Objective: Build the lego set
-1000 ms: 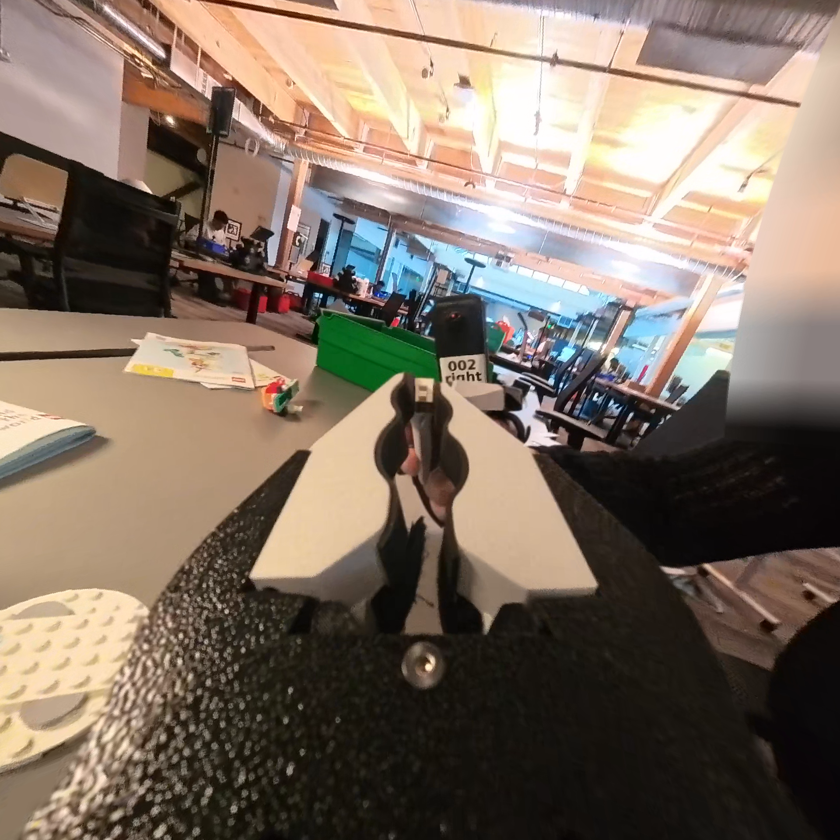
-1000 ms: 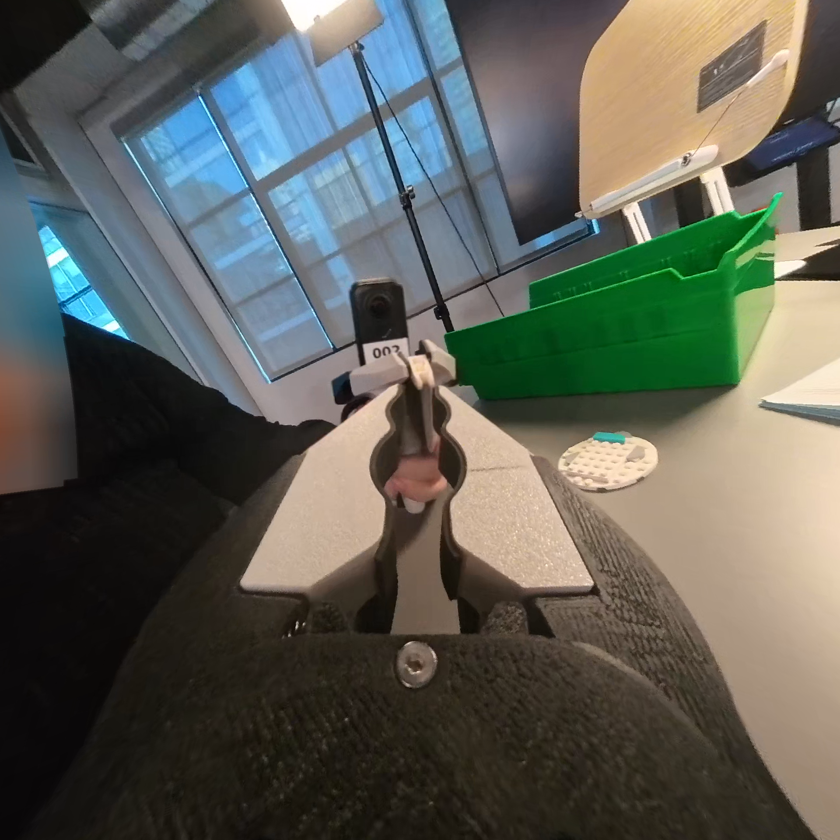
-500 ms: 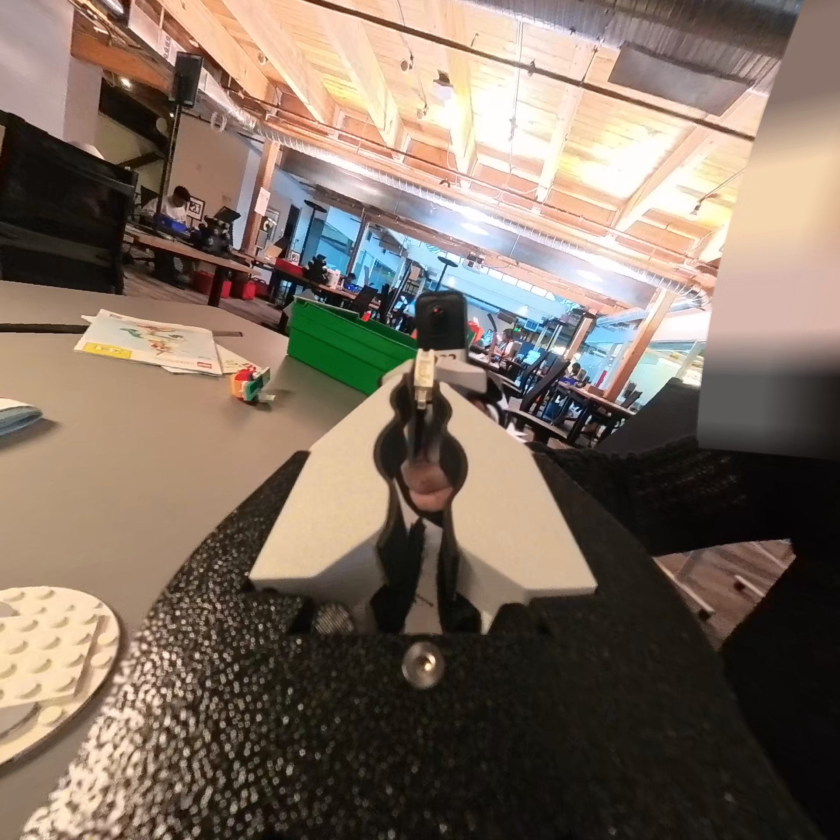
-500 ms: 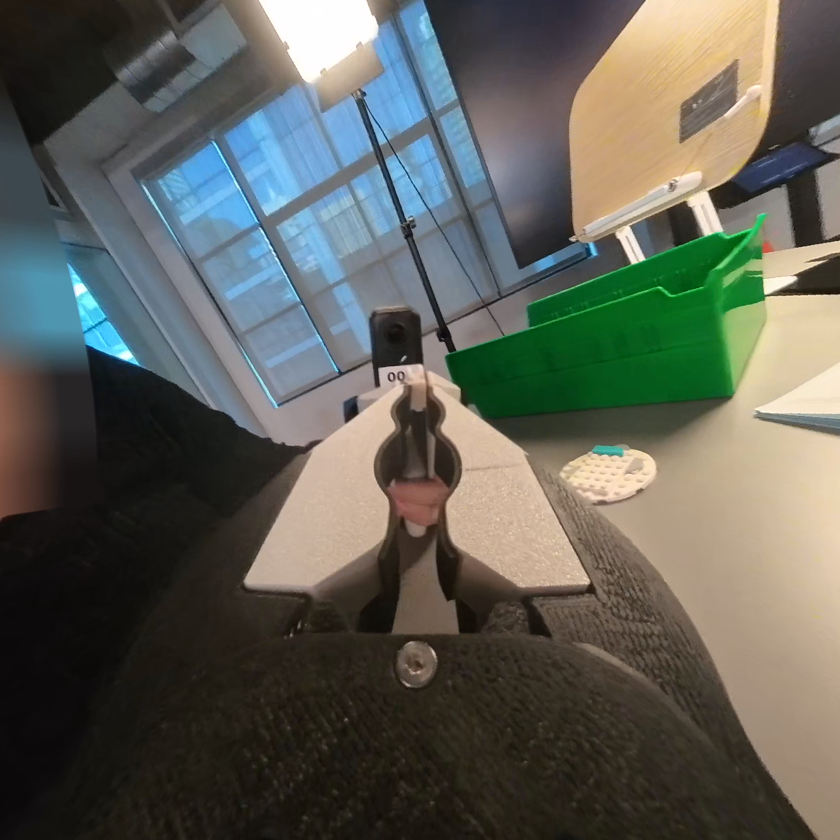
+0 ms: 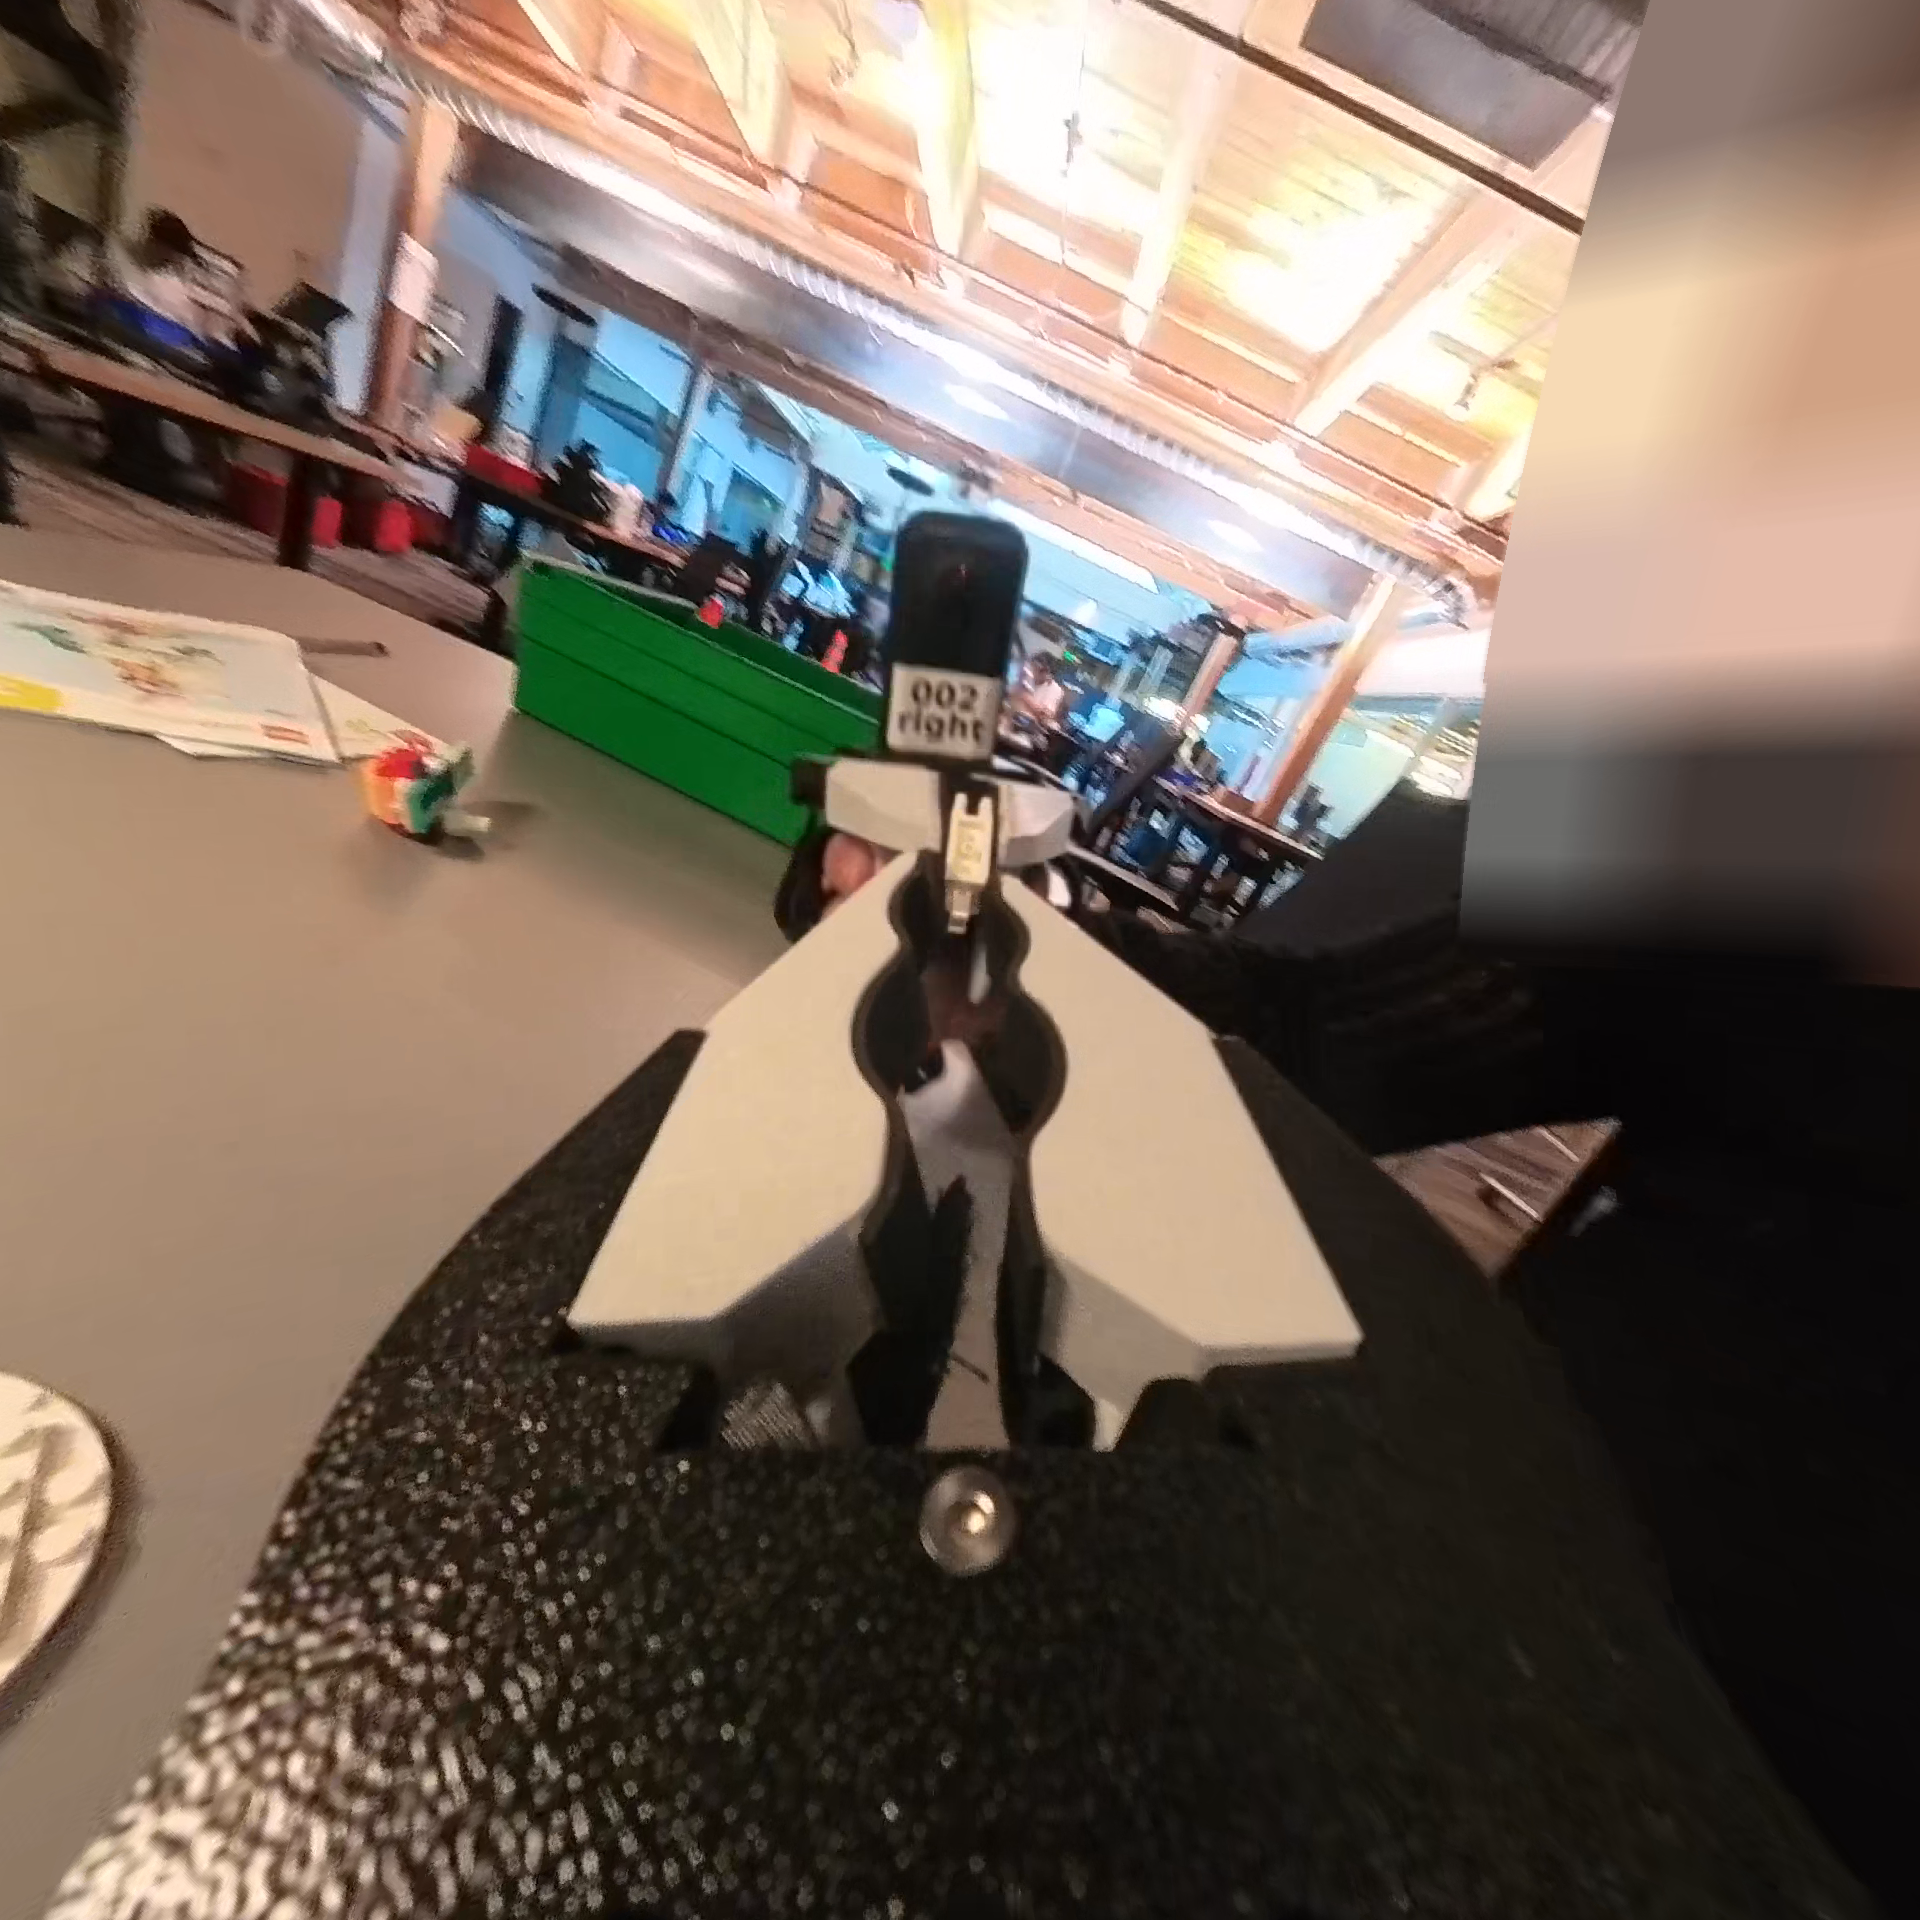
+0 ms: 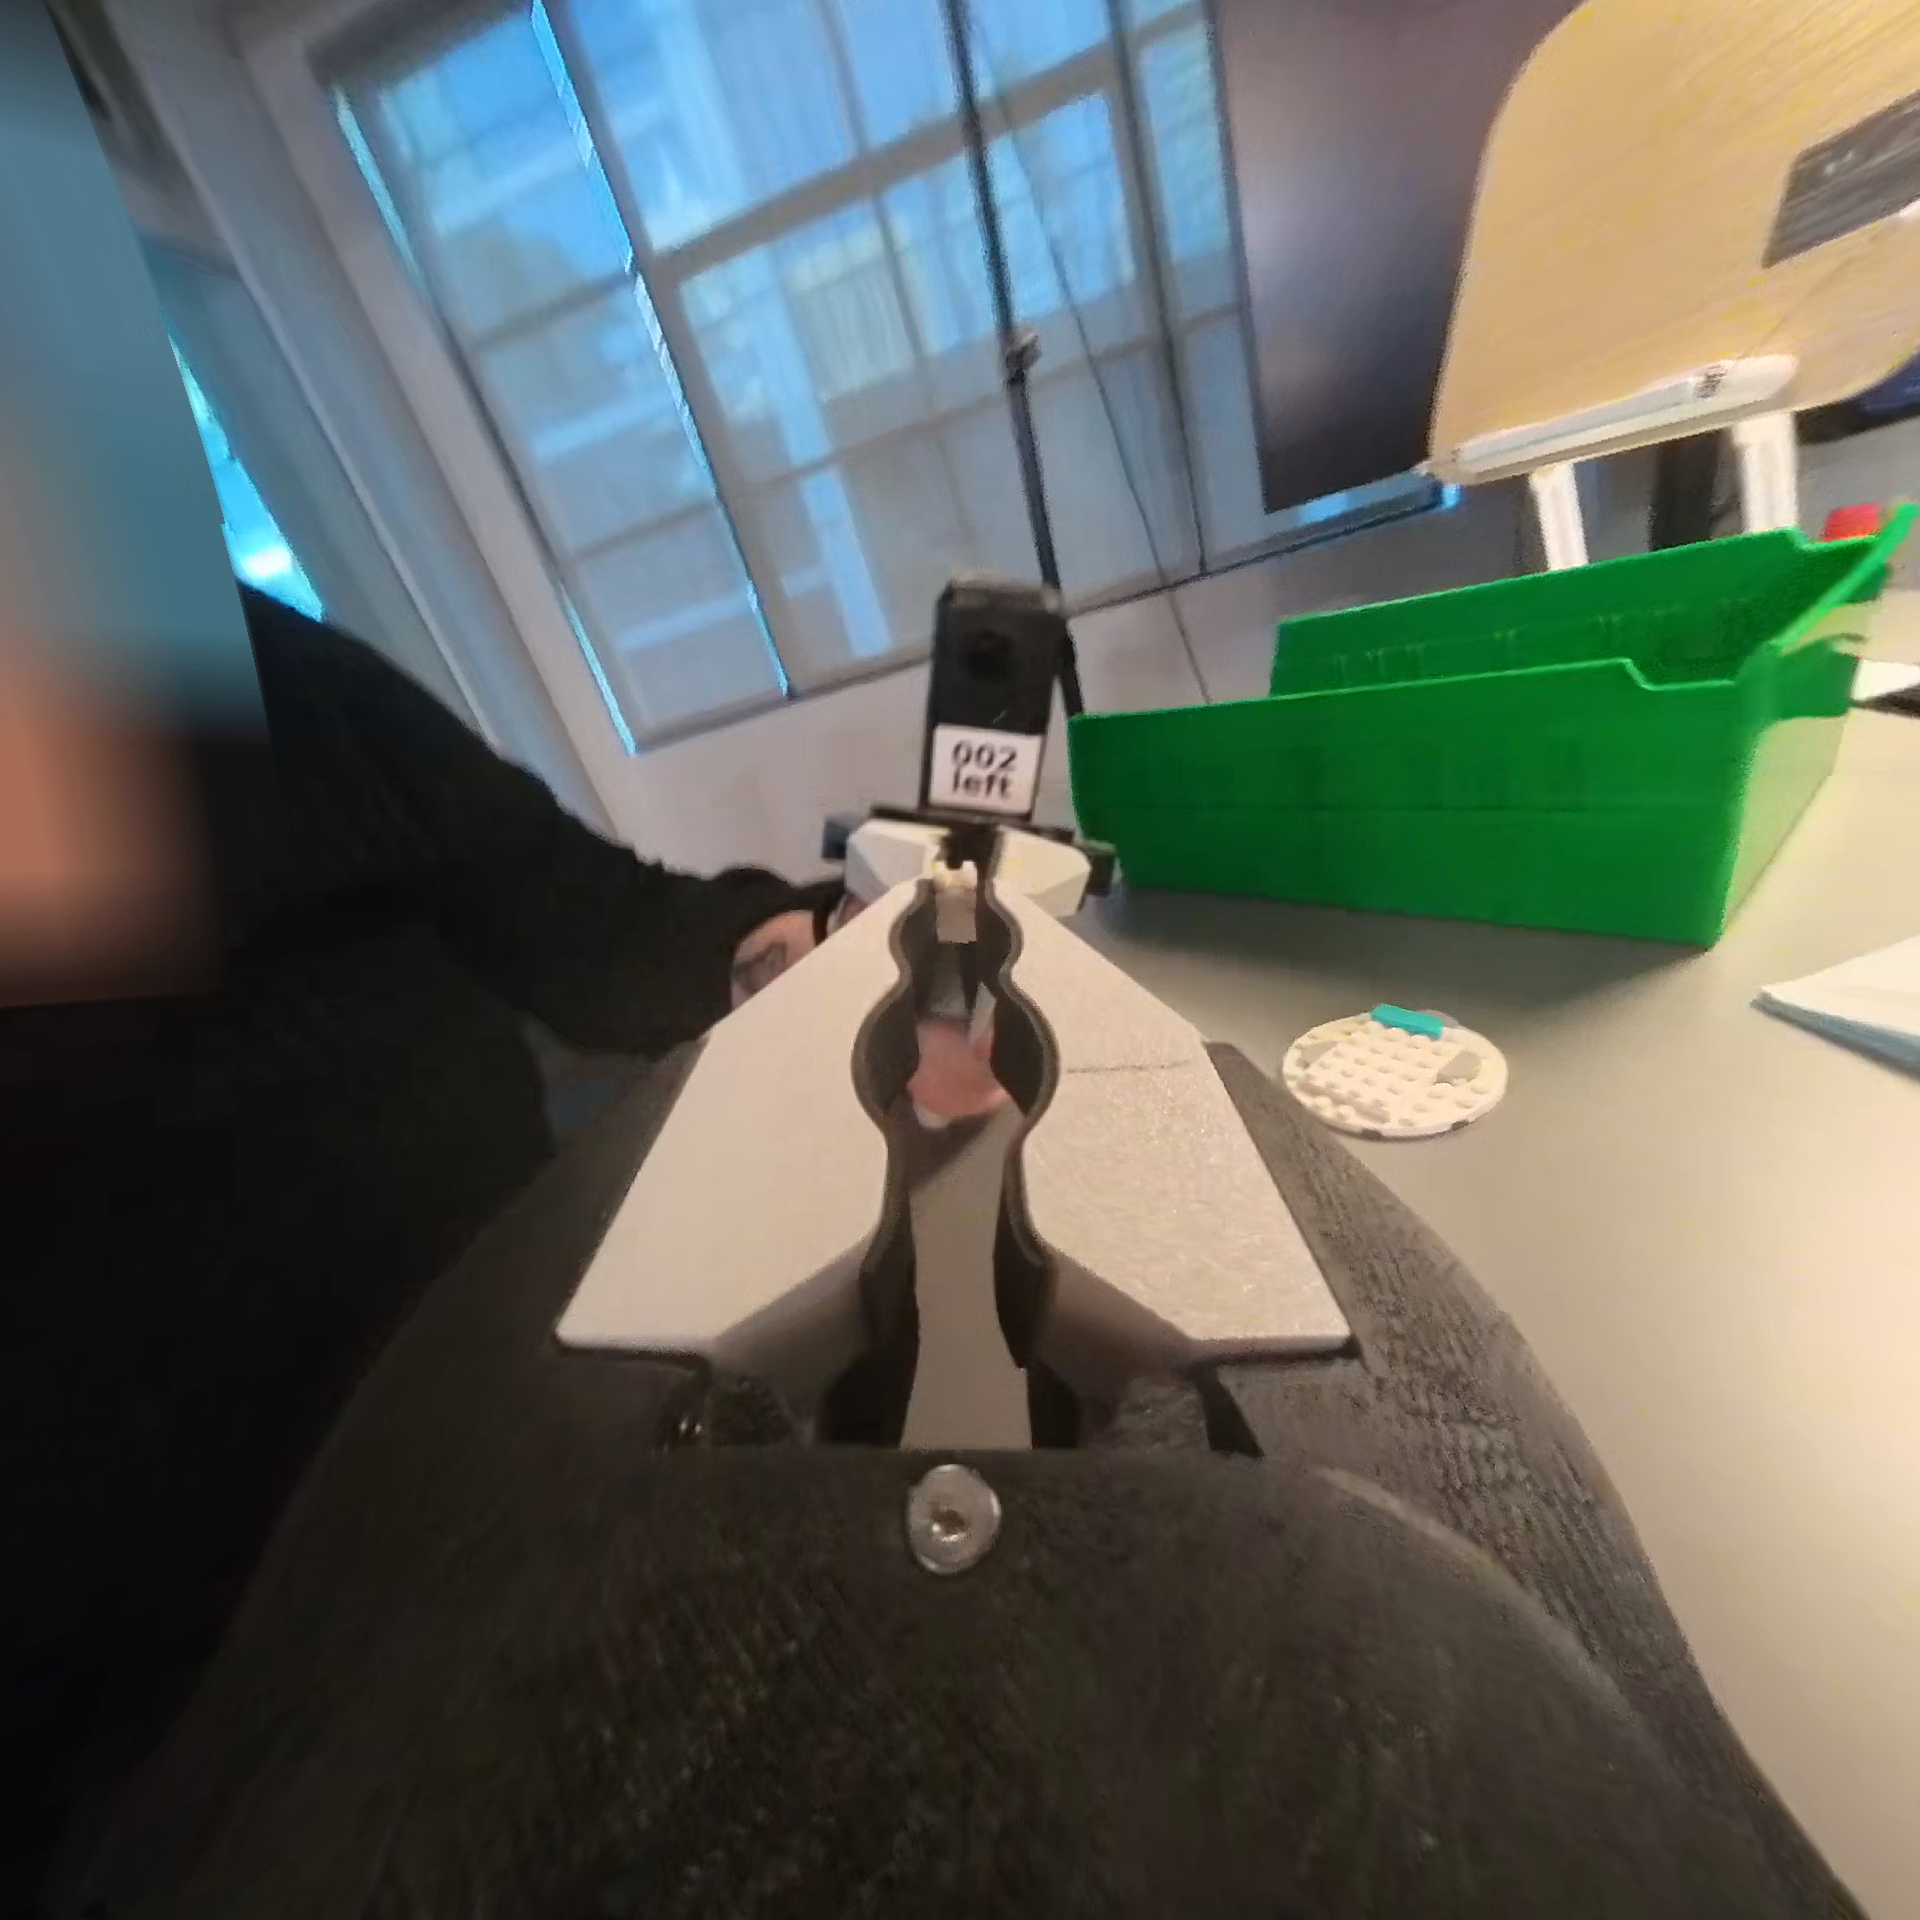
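Observation:
My two grippers face each other tip to tip above the grey table (image 5: pixel 260 1039). My left gripper (image 5: pixel 964 883) is shut on a small white piece (image 5: pixel 968 847) that sticks out past its tips. Right behind it is the right gripper, with its black camera (image 5: pixel 958 613). In the right wrist view, my right gripper (image 6: pixel 956 896) is shut on a small white piece (image 6: pixel 956 916) at its tips. The left gripper's grey fingers (image 6: pixel 1039 868) sit just beyond. I cannot tell whether both hold the same piece.
A green bin (image 6: pixel 1507 810) stands on the table and also shows in the left wrist view (image 5: pixel 665 696). A round white studded plate (image 6: pixel 1392 1075) carries a teal piece (image 6: pixel 1408 1020). A small colourful brick model (image 5: pixel 416 784) lies by booklets (image 5: pixel 156 675). A black sleeve (image 6: pixel 468 831) is on the left. My left and right fingertips are right by each other. The small colourful brick model (image 5: pixel 416 784) is about 30 cm from both grippers' fingertips.
The right gripper's jaws narrowed onto the white piece. Both views have tilted and shifted. More of each opposite gripper's fingers and camera now shows beyond the tips.

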`<state>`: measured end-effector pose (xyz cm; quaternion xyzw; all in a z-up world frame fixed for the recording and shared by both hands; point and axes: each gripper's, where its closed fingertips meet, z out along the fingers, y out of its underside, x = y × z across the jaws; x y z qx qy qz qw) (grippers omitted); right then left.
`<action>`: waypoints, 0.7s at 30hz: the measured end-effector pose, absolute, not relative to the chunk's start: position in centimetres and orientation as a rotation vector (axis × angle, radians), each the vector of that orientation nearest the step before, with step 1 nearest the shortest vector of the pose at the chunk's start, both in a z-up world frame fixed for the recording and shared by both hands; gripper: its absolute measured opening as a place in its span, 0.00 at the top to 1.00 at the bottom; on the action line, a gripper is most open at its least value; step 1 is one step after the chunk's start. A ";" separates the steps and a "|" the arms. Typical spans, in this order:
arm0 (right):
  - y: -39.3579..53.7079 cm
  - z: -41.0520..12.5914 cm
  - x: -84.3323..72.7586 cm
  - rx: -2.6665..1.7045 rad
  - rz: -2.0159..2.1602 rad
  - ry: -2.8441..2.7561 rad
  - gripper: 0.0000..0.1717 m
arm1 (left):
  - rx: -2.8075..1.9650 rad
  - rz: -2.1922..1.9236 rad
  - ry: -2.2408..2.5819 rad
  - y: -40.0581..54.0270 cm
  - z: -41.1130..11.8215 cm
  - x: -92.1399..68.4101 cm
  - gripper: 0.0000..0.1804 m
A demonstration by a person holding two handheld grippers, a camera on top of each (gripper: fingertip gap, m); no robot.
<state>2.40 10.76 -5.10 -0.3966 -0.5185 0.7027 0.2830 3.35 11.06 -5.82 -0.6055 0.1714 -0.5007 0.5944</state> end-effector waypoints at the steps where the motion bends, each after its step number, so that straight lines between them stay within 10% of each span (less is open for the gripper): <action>1: 10.4 -5.3 2.7 -1.027 1.846 -1.452 0.97 | -1.426 -1.202 0.423 10.7 -6.0 3.7 0.98; 13: 8.4 -6.1 5.0 -0.846 1.700 -1.743 0.97 | -1.480 -1.709 0.424 8.5 -6.5 5.7 0.98; 21: 10.9 -8.4 2.6 -1.153 1.687 -1.634 0.97 | -1.587 -0.868 0.602 11.3 -8.6 3.6 0.94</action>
